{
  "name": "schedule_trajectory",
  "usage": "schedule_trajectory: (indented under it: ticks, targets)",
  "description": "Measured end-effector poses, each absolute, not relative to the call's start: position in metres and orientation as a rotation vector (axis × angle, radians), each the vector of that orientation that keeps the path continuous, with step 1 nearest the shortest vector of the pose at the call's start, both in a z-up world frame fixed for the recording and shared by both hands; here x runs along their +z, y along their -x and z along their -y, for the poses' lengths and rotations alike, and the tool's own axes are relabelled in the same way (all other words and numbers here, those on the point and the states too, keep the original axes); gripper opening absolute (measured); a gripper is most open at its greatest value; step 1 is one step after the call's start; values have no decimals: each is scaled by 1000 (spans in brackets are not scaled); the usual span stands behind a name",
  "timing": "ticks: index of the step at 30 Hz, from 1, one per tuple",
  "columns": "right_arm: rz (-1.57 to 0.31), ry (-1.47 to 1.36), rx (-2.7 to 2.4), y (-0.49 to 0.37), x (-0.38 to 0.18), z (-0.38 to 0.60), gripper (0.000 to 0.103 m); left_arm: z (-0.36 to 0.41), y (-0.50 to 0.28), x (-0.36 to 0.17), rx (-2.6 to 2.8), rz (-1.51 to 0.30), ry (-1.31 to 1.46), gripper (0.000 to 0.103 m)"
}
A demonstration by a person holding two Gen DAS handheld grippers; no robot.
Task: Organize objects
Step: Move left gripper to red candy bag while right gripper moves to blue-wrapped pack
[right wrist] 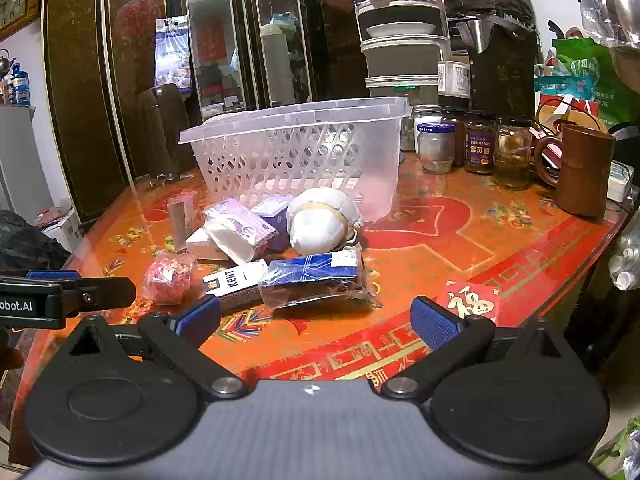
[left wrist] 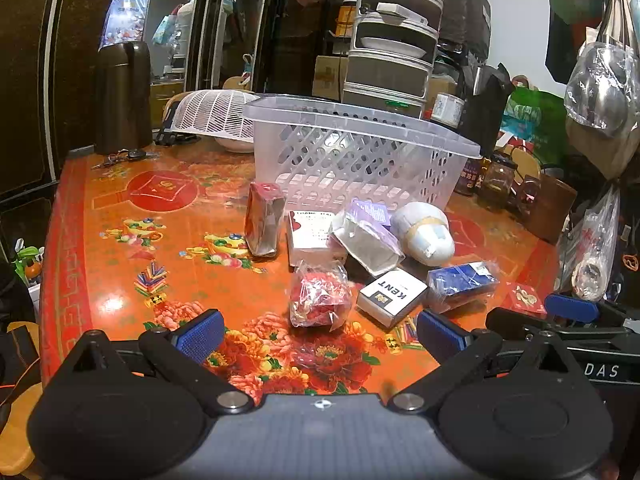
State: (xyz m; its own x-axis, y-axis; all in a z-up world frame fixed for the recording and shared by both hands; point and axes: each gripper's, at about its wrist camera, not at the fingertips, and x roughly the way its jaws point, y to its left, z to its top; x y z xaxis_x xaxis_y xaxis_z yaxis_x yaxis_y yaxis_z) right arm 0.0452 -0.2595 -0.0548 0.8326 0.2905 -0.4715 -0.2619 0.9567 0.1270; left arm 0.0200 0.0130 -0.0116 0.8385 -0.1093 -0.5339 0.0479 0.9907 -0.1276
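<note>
Both hand-held grippers — left (left wrist: 318,330), right (right wrist: 316,320) — are held released above the worktop (left wrist: 100,280). The red bagged item (left wrist: 318,294), lying nearest before the basket (left wrist: 360,148), is best grasped squarely first.

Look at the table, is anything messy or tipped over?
Yes. The small packs sit in a jumbled heap in front of the clear plastic basket: a purple-and-white packet leans on a white box, and the Kent box lies skewed. Nothing looks spilled or broken.
</note>
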Motion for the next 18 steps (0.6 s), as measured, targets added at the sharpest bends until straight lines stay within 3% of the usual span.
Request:
schedule_trajectory:
  ticks: [18]
  targets:
    - [-522, -77, 287, -49, -57, 262, 103, -12, -22, -15, -90, -581, 107, 103]
